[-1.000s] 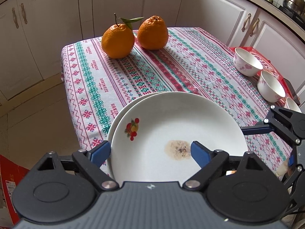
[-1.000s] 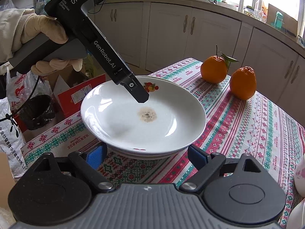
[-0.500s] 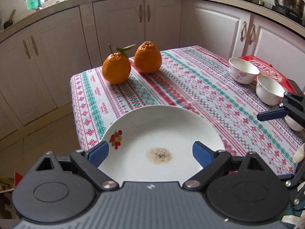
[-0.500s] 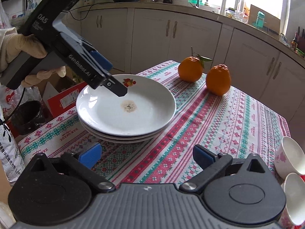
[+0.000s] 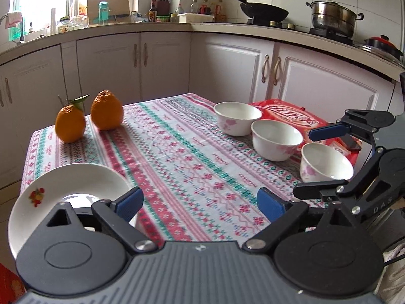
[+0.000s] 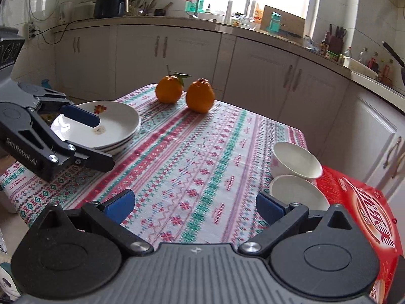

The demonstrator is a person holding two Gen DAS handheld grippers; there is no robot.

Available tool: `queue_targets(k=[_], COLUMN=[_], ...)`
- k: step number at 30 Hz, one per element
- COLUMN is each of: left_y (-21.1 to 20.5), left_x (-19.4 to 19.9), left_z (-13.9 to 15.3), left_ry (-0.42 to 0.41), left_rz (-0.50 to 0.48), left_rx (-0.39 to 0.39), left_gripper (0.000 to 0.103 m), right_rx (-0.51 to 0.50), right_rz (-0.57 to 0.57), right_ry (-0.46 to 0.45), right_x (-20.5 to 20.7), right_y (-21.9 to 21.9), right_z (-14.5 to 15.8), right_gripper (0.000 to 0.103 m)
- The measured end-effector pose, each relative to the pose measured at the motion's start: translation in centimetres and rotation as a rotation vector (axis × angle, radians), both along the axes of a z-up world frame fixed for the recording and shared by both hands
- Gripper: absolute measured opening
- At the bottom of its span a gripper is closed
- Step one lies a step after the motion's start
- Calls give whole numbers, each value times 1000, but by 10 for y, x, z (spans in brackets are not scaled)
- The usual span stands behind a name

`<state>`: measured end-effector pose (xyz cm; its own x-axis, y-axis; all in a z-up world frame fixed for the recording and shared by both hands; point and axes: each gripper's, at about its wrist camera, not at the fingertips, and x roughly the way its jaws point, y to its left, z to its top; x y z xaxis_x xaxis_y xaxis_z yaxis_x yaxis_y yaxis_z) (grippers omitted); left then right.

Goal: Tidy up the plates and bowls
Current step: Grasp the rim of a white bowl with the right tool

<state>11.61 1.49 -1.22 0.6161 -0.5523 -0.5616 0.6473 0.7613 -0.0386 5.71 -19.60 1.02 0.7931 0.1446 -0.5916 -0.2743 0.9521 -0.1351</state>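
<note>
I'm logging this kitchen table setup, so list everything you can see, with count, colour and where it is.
plates: stack of about three, white with fruit motif, table's near-left corner
bowls: three, white with pink flowers, in a row along the table's right side
oranges: two, orange, one with a leaf, far-left of table
tablecloth: one, white with red and green pattern, covering table
red package: one, under or beside the bowls
wok: one, black, stove
steel pot: one, stove
left gripper: black with blue pads, open, empty
right gripper: same, open, empty
</note>
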Motion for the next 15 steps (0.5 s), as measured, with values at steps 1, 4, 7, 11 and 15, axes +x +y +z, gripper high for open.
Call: queue_targets(k=[1,4,7,11,15], left_y=[-10,-38,-64,-96,-125], left_x=[-3,-12,-21,-31,-40], left_z=[-2,-8,-15,-25,-36], left_ry=[-8,-15,-14,-16,-11], left_rz=[-11,-62,-123,-205,-274], left_rx=[-1,8,23,45,70], left_gripper=[96,96,96,96,96], right_rx=[2,8,19,37,78], right_rz=[-18,-66,-105,-161,-199], right_ry=[-3,-10,-11,5,33], right_x=[-4,-13,-20,-23,-25], right_y=[-10,-35,-57,-84,-108], right_z=[0,1,0,-7,-17], right_gripper=[103,103,103,103,103])
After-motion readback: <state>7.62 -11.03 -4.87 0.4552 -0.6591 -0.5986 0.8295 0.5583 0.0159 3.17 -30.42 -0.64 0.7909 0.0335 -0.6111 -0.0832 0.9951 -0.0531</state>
